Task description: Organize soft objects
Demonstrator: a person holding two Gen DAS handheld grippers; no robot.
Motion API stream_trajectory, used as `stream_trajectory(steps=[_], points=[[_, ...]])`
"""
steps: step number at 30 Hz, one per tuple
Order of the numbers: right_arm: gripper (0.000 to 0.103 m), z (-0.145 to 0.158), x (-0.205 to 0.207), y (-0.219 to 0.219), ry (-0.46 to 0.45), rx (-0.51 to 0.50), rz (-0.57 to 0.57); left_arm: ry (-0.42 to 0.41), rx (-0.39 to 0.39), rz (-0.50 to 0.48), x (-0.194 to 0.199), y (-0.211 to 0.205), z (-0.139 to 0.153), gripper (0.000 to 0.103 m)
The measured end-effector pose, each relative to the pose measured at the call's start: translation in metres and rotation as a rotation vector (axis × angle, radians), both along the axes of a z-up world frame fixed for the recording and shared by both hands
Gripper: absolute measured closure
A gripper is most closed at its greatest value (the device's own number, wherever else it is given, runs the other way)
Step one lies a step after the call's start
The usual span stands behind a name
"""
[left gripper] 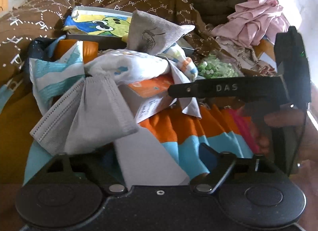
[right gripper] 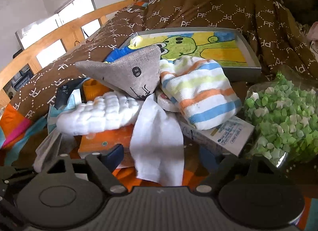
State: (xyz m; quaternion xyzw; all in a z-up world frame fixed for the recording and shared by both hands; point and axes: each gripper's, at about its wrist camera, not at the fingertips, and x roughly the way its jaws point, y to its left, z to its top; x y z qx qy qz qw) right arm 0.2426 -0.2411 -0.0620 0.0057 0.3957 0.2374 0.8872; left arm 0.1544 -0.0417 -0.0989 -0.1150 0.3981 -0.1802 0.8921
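Right wrist view: the right gripper (right gripper: 173,155) pointed down at a heap of soft items on the bed. Its jaws stood apart. A plain white cloth (right gripper: 157,141) hung between them, and neither pad pressed on it.

The heap was stacked as follows:
- A grey triangular fabric toy with a drawn face (right gripper: 129,71) lay on top.
- A white quilted muslin cloth (right gripper: 99,113) lay under the toy on its left.
- A white towel with orange, blue and yellow stripes (right gripper: 198,91) touched the toy on its right.
- An orange cardboard box (right gripper: 107,139) and a white printed carton (right gripper: 218,137) lay beneath the cloths.

A clear container of green and white paper stars (right gripper: 282,111) stood just beside the carton. A grey tray holding a green cartoon drawing (right gripper: 252,56) lay behind the heap, on the brown bedcover printed with "PF" (right gripper: 218,8). The wooden bed rail (right gripper: 59,32) ran along the far left edge of the bed.

Left wrist view: the left gripper (left gripper: 137,153) had its jaws apart with nothing clamped. A grey pleated face mask (left gripper: 83,115) draped over the near left of the heap, just above the left finger. An orange, blue and white striped sheet (left gripper: 178,131) lay below the jaws. A crumpled pink cloth (left gripper: 256,20) lay well apart near the far right edge. The right gripper entered from the right, held by a hand (left gripper: 282,127).
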Motion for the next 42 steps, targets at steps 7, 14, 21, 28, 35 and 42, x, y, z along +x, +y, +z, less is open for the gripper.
stream_trajectory(steps=[7,14,21,28,35,42], points=[[0.036,0.005,-0.005,0.004,-0.01,-0.011,0.036,0.038,-0.054,-0.024,0.001,0.0,-0.002,0.05],[0.074,-0.005,-0.001,0.006,0.028,-0.074,0.015,0.045,-0.034,-0.039,0.001,-0.002,-0.006,0.059],[0.095,-0.001,-0.008,0.006,-0.006,-0.08,0.023,0.053,-0.051,-0.055,0.001,-0.002,-0.006,0.089],[0.097,0.022,-0.034,0.017,-0.162,-0.157,0.076,0.006,-0.106,-0.163,-0.009,-0.012,0.002,0.093],[0.098,0.041,-0.064,0.025,-0.35,-0.249,0.082,-0.104,-0.105,-0.183,-0.022,-0.015,0.013,0.093],[0.098,0.067,-0.079,0.012,-0.476,-0.185,0.023,-0.268,-0.092,-0.128,-0.041,-0.008,0.037,0.093]])
